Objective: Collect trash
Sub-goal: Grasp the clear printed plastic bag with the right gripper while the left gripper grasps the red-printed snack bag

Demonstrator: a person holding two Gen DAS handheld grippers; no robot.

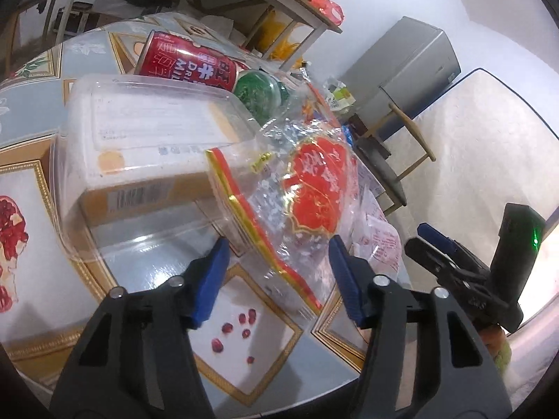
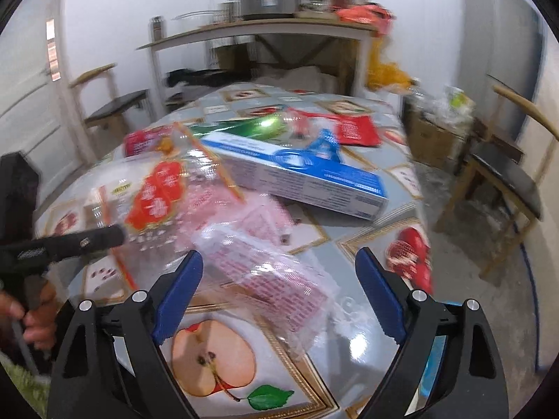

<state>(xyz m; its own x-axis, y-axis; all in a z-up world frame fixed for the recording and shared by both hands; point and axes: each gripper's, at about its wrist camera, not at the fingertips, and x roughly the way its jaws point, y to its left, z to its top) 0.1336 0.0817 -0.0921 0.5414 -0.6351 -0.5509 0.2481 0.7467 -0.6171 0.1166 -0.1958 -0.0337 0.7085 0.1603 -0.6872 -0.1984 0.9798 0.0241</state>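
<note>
left wrist: tool (image 1: 277,272) open (wrapper (image 1: 307,188) between)

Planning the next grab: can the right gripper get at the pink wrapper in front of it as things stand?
Probably yes. The right gripper is open, and the pink wrapper lies on the table right between its fingers with nothing over it. The view is blurred, so the exact gap is unclear.

Glossy tablecloth (image 2: 367,345), crinkly clear plastic wrapper (image 2: 265,272), seemingly.
</note>
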